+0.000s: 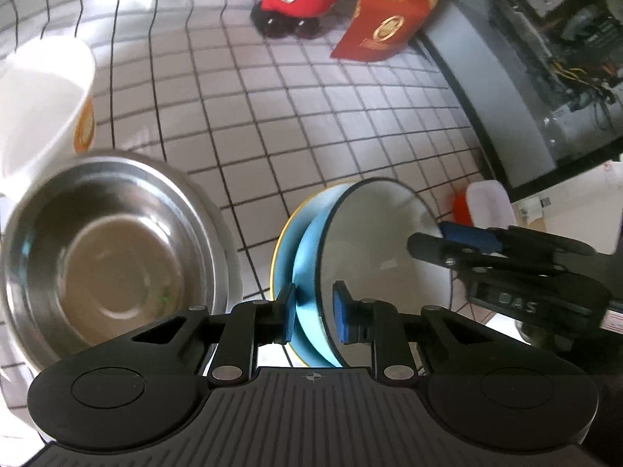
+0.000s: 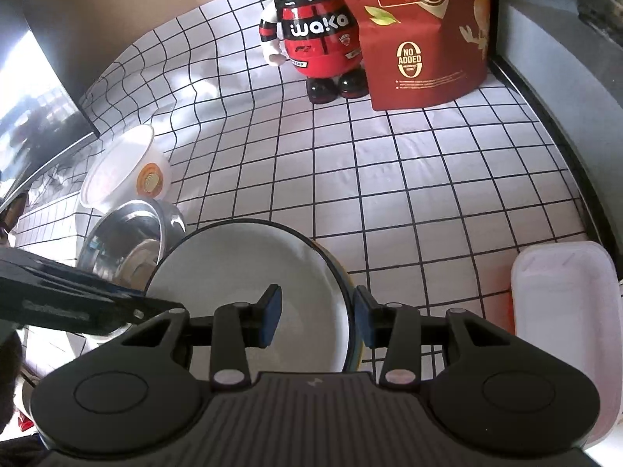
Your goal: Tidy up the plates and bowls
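Both hand-held grippers grip one bowl [image 2: 249, 272], blue outside and white inside, tilted on edge above a yellow-rimmed plate [image 1: 281, 249] that it mostly hides. The left hand-held gripper [image 1: 314, 317] pinches the bowl's near wall; the right hand-held gripper [image 2: 316, 317] clamps the rim. Left of the bowl sits a steel bowl [image 1: 113, 257], blurred, with a white bowl [image 2: 120, 167] behind it. Right of the bowl, a white tray [image 2: 564, 311] is cut off at the desk [image 2: 389, 179] edge.

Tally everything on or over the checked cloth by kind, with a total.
Bowls: 3 (white bowl, steel bowl, blue bowl)
Yellow-rimmed dish: 1
Toy figure: 1
Red bag: 1
White tray: 1
Total: 7
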A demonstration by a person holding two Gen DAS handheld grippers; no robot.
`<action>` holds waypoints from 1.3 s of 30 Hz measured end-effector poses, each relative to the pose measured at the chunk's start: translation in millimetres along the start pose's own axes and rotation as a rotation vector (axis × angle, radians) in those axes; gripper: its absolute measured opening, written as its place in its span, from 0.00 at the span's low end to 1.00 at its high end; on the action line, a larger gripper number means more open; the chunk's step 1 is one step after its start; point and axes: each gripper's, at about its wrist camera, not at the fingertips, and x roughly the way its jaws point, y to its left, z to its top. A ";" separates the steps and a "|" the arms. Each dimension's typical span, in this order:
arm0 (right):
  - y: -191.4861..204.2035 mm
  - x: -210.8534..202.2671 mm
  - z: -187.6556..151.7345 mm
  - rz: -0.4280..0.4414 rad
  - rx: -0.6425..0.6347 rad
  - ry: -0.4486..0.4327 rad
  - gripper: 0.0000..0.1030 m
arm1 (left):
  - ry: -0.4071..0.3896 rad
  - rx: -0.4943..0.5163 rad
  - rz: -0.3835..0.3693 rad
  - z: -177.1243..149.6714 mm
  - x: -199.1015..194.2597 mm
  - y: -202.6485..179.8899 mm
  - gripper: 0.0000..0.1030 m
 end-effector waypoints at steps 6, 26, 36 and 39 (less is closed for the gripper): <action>5.2 -4.2 2.5 -0.011 0.000 -0.011 0.40 | 0.001 -0.011 -0.004 1.0 -2.7 5.6 0.22; 98.5 -9.4 98.8 -0.030 -0.178 -0.072 0.52 | -0.447 -0.352 0.012 -4.9 -115.4 148.9 0.22; 192.0 89.7 159.2 0.067 -0.357 -0.036 0.72 | -0.409 -0.619 0.197 11.4 -91.6 242.6 0.23; 201.4 128.8 174.0 0.108 -0.304 0.030 0.72 | -0.411 -0.684 0.191 12.8 -84.6 256.0 0.27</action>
